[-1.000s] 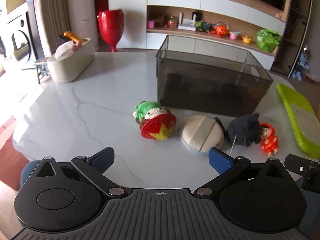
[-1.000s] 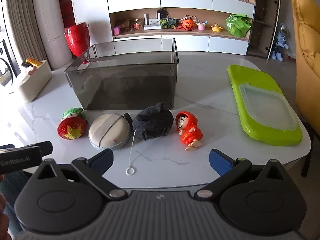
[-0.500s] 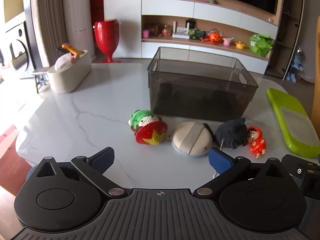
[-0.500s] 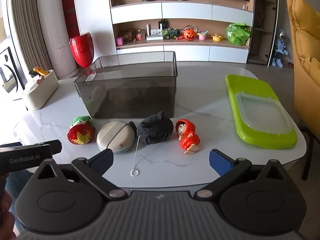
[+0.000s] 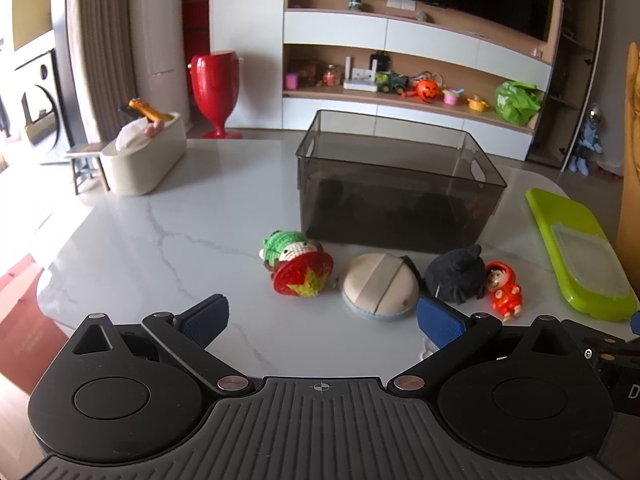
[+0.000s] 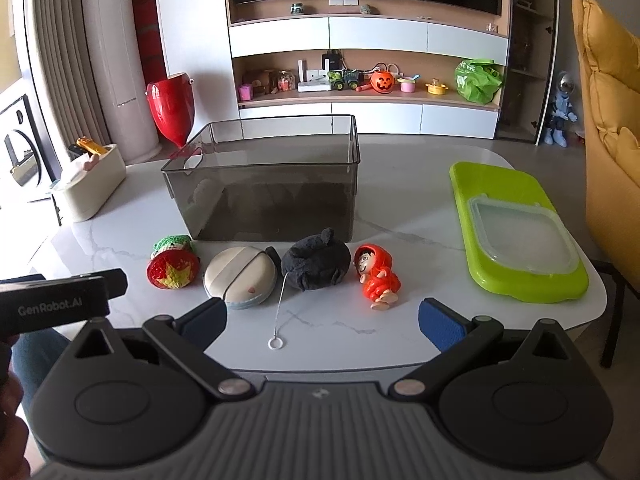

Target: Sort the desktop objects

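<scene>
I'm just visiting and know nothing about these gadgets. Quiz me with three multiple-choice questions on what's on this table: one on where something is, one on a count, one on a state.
1. Where does the green lid lie?
A. inside the bin
B. on the table, right of the bin
C. on the shelf

2. How many small items lie in a row before the dark bin?
A. two
B. four
C. six

3. How are the right gripper and left gripper?
A. both open, holding nothing
B. both shut on toys
C. one open, one shut

Answers:
1 B, it lies flat on the marble.
2 B: crochet doll, round pouch, black plush, red figurine.
3 A, the blue pads stand wide apart.
</scene>
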